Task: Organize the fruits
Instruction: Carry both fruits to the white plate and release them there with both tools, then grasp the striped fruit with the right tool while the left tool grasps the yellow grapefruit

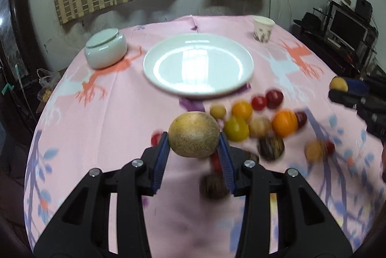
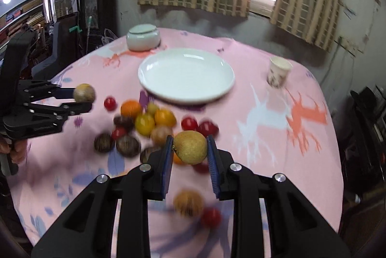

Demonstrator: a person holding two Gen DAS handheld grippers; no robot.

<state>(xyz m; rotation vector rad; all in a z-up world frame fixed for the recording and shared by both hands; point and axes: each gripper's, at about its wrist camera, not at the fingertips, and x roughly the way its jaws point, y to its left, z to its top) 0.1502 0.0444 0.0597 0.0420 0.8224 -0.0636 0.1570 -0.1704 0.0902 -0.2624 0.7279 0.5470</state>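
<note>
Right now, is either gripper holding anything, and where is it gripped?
Both. The left gripper pinches a tan round fruit by its sides; the right gripper pinches a smaller yellow-brown fruit likewise.

a round tan speckled fruit (image 1: 193, 135) is sitting clamped between blue pads, raised above the pink cloth. a smaller yellow-brown pear-like fruit (image 2: 190, 147) is being pinched the same way, also off the cloth. the remaining fruits (image 1: 255, 123), orange, yellow, red and dark brown, are lying clustered loosely just in front of the empty white plate (image 1: 200, 50), all blurred.
</note>
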